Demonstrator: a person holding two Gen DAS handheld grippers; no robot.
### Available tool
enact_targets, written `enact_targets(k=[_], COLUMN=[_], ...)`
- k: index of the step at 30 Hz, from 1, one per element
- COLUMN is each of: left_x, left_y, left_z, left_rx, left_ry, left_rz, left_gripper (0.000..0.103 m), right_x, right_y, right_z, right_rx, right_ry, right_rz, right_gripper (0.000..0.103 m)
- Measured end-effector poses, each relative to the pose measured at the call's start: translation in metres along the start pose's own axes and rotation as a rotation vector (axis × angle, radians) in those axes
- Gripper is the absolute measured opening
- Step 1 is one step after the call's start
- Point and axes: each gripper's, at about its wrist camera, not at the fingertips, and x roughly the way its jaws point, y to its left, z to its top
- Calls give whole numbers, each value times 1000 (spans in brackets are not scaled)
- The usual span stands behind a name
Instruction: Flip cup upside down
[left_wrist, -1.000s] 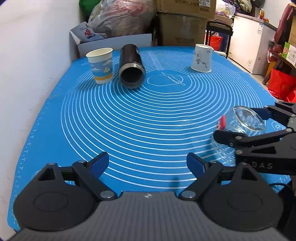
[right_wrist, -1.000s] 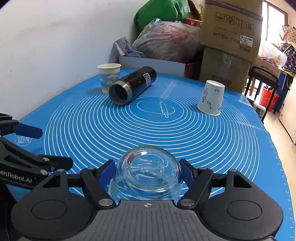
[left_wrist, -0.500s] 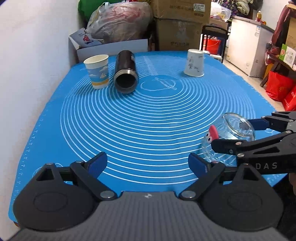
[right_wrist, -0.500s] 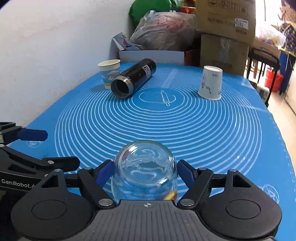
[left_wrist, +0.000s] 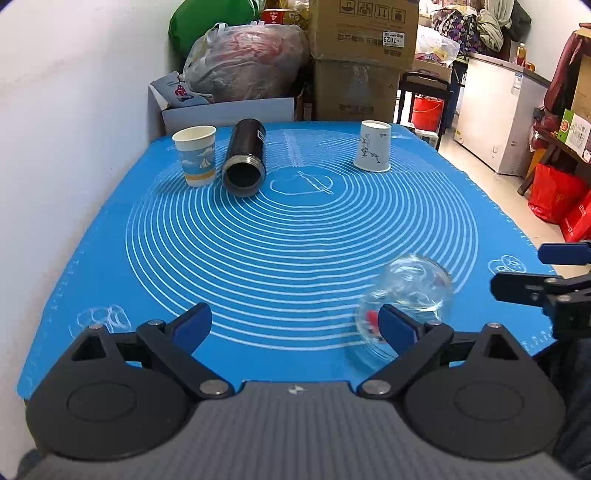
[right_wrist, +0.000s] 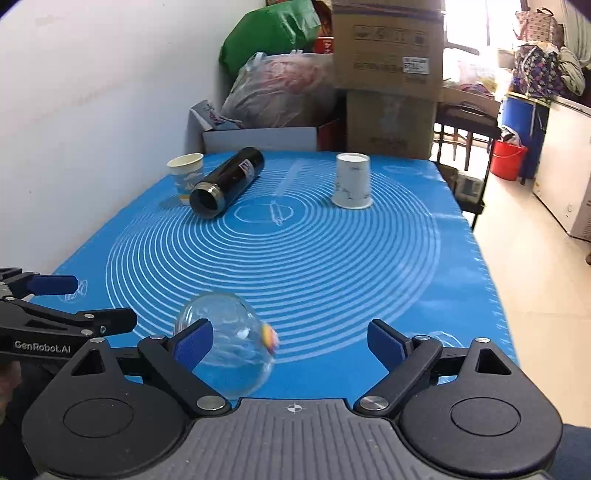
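Glass cup (right_wrist: 229, 343) sitting on the blue baking mat (right_wrist: 295, 258) near the front edge, rounded bottom up by the look of it, a bit blurred in both views. Small red-and-yellow sticker or charm on its side, too smeared to read.

Right tool (right_wrist: 290, 341) spread wide, nothing held. Cup just at its left pad (right_wrist: 194, 341), clear of the right one; can't tell if that left pad actually touches the glass. Left tool (left_wrist: 295, 325) also wide open and empty, hovering over the near left part of the mat, with the cup poking out behind its right pad (left_wrist: 397, 326).

Readable stuff: "GenRobot.AI" in white on the side of the left tool as seen from the right wrist view. White label with "7029" on the upper cardboard box (left_wrist: 364, 29) stacked at the far end. Rest of the box printing too small to make out.

Far side of the counter: upright paper cup (left_wrist: 195, 155) with a sailboat print on the far left, black thermos (left_wrist: 245, 157) lying on its side right beside it with the open mouth facing near, and a white paper cup (left_wrist: 373, 146) mouth-down on the far right, scribbly dark print, unreadable. Concentric white rings and a little rolling pin drawing on the mat.
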Motion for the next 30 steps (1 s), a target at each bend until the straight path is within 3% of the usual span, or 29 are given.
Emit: enact_targets(k=[6,16,30], left_x=[-2,-13,-34], left_y=[-12,-6,-20], left_z=[-12,-30,-42], left_rx=[3,-45,-5], left_ry=[18,35,16], left_rz=[12,30,42], left_gripper=[96,96,96], right_x=[-16,-20,-36], right_y=[-10,-9,4], right_z=[-16,-34,-53], right_rx=[12,17,-7], right_ry=[18,61,91], right_rz=[-25,4,10], right_gripper=[93,93,93])
